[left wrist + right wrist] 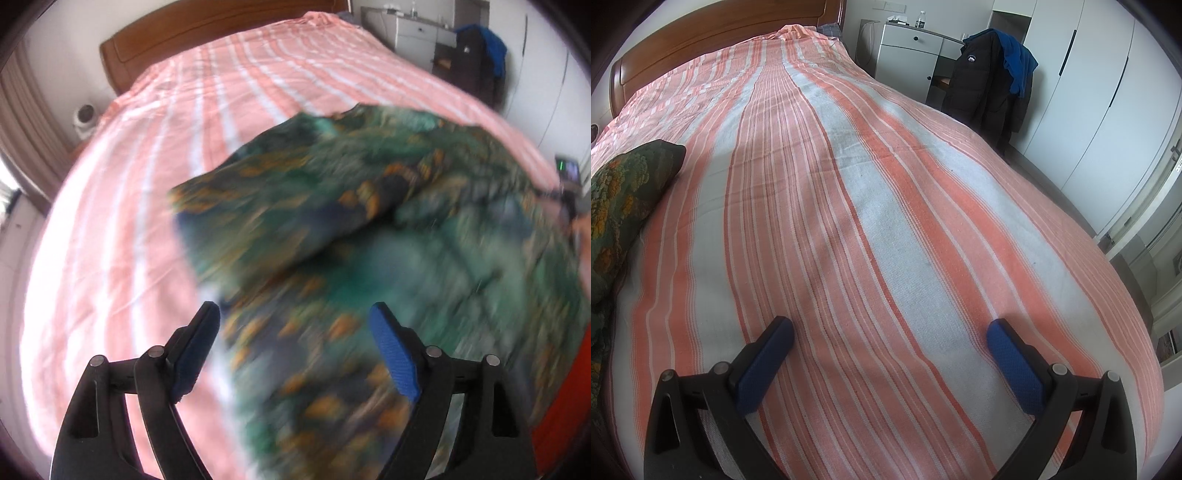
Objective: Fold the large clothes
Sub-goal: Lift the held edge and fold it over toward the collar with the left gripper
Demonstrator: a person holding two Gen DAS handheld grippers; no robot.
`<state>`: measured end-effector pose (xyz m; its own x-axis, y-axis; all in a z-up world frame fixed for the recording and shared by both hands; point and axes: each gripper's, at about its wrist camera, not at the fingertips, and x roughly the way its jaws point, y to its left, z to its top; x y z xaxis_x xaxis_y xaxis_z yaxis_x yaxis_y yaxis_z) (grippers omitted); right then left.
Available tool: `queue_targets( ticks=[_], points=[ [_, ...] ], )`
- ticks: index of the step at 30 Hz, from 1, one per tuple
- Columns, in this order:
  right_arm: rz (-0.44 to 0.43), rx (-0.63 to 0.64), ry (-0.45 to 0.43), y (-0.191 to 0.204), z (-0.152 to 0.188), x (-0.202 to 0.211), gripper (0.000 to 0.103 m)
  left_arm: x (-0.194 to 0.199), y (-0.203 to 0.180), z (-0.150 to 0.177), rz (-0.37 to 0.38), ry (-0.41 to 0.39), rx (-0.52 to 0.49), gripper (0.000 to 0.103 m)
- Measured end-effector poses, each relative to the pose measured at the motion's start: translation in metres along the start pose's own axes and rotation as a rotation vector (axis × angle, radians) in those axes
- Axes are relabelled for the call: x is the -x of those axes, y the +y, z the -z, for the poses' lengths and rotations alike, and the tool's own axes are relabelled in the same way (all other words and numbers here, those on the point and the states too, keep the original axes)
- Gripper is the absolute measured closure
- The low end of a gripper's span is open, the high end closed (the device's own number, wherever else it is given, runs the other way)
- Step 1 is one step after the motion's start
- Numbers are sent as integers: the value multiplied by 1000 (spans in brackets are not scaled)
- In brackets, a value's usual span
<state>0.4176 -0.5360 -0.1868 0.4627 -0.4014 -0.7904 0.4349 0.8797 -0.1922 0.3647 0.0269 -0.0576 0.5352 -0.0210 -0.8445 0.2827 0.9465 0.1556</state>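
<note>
Left gripper (295, 317) spread wide, gripping nothing; green-and-orange patterned garment (388, 229) heaped just ahead of and under its fingers, blurred. Risk: pinching several bunched layers at once, dragging the heap instead of one edge. Right gripper (890, 332) equally wide, empty, over bare striped bedspread (886, 184); garment far off to its left. Risk: snagging bedspread with cloth.

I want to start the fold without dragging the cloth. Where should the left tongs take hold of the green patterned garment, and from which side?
Grip the garment at its left edge, near the corner on the striped bedspread. Come from the left, low over the bedspread: that edge lies free there, and the open left tongs already hover near it. Blur hides finer folds.
</note>
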Motion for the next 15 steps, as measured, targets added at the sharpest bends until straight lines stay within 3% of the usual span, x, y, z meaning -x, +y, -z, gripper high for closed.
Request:
queue_targets(
  ticks=[4,5,7,8,10,12,15],
  points=[
    [-64,16,36,-5,-11,8,4,39,35,66,-145,-11,-18,9],
    [-73,18,2,-4,-15,20,10,43,44,79,-158,-18,1,6],
    [-75,51,-95,7,-26,58,10,46,55,103,-168,-24,62,6],
    [-139,71,-128,18,-33,82,10,45,57,113,-167,-27,99,6],
    [-343,92,-115,49,-47,119,10,41,62,126,-147,-45,169,6],
    [-616,104,-49,101,-59,154,10,31,60,132,-82,-68,255,6],
    [-843,153,49,186,-66,179,11,28,54,130,-20,-95,329,6]
  ],
)
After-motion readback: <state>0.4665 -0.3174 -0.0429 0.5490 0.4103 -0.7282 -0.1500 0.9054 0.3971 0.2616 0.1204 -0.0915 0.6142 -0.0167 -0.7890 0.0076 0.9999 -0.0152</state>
